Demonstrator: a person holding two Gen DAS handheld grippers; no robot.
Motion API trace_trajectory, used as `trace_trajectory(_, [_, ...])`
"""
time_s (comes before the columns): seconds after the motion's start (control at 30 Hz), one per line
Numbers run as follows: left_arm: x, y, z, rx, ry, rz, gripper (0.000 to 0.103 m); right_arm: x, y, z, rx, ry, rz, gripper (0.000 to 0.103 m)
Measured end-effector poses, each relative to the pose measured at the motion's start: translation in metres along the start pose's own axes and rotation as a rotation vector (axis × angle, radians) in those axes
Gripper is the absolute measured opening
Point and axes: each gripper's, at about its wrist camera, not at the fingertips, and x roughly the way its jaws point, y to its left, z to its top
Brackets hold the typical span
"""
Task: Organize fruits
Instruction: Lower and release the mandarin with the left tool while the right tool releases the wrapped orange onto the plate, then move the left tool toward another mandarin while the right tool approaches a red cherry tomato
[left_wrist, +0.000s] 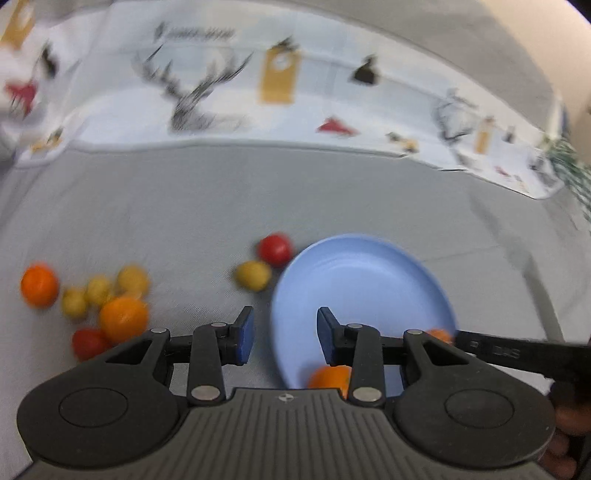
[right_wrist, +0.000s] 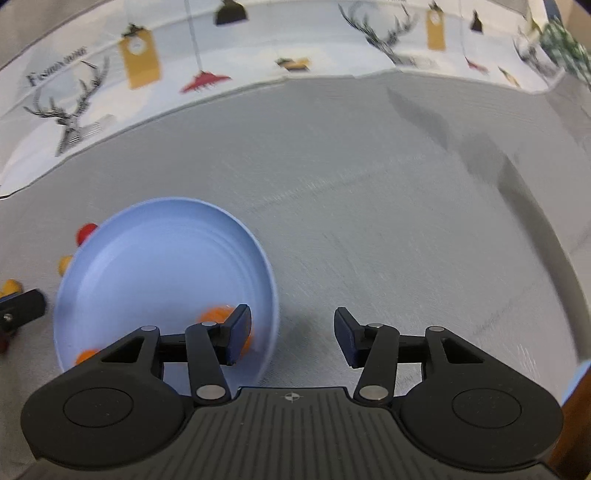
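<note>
A light blue plate (left_wrist: 362, 280) lies on grey cloth and holds two oranges (left_wrist: 328, 376) near its front rim, both partly hidden by fingers. My left gripper (left_wrist: 286, 334) is open and empty above the plate's left rim. To its left sits a cluster of two oranges (left_wrist: 123, 319), three yellow fruits (left_wrist: 98, 290) and a red one (left_wrist: 88, 343). A yellow fruit (left_wrist: 253, 275) and a red fruit (left_wrist: 275, 249) lie by the plate's far left edge. My right gripper (right_wrist: 292, 341) is open and empty over the right rim of the plate (right_wrist: 159, 258); one orange (right_wrist: 216, 314) shows behind its left finger.
A white cloth printed with deer (left_wrist: 192, 96) and tags runs along the back of the grey cloth (right_wrist: 388, 221). The right gripper's black body (left_wrist: 517, 354) and a hand (left_wrist: 565, 424) show at the right of the left wrist view. A brown edge (right_wrist: 576, 424) is at lower right.
</note>
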Motion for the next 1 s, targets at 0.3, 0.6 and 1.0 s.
trace_trajectory(0.3, [0.021,-0.002,-0.008,0.006,0.143,-0.077,0.018,0.009,-0.002,-0.009,-0.035,0.057,-0.008,0.033])
trace_trajectory(0.6, [0.022,-0.014,-0.022,0.101,0.193,-0.17,0.019,0.003,-0.016,-0.013,-0.038,0.088,-0.062,0.023])
trace_trajectory(1.0, [-0.026,-0.023,-0.029,0.197,-0.014,-0.172,0.026,-0.027,-0.002,-0.011,-0.103,-0.08,-0.024,0.024])
